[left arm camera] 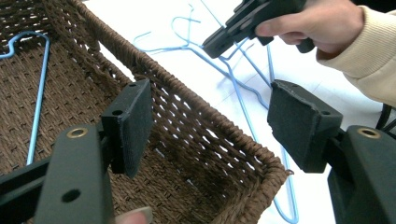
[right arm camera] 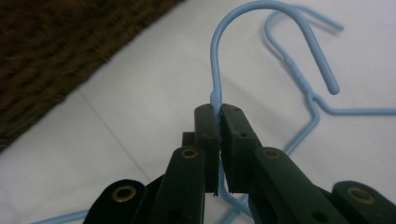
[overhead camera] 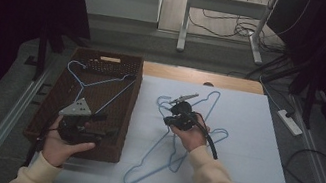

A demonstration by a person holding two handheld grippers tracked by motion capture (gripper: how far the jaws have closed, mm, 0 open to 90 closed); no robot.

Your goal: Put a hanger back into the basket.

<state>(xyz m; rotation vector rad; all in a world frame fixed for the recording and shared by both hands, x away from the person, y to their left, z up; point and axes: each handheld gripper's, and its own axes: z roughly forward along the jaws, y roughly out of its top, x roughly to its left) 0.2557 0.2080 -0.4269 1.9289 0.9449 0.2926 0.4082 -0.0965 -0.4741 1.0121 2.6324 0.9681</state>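
We work with two hand-held grippers at a table covered by a white sheet point(overhead camera: 242, 151). Our right gripper point(right arm camera: 219, 112) has its jaws pressed together on the neck of a light-blue wire hanger point(right arm camera: 219, 60), just below the hook, which curves up and over beyond the pads. In the high view the same right gripper point(overhead camera: 174, 108) sits over the middle of the sheet, where the held hanger point(overhead camera: 161, 147) lies among the others. We judge this to be the pick-up step: the grip is made, and the hanger's body seems still to rest on or just above the sheet.

Our left gripper point(left arm camera: 210, 126) is wide open and holds nothing; its pads straddle the near rim of the brown wicker basket point(left arm camera: 196, 121). In the high view this left gripper point(overhead camera: 94, 125) hovers at the basket's near right corner.

One blue hanger point(overhead camera: 96, 85) already lies flat inside the wicker basket point(overhead camera: 46, 106). At least two more remain on the sheet, overlapping, including a second hanger point(right arm camera: 303, 79) just beside the held one; their exact count cannot be told from the tangle. We judge the sorting as partly done: one hanger stowed, one in hand, the rest still to be carried across.
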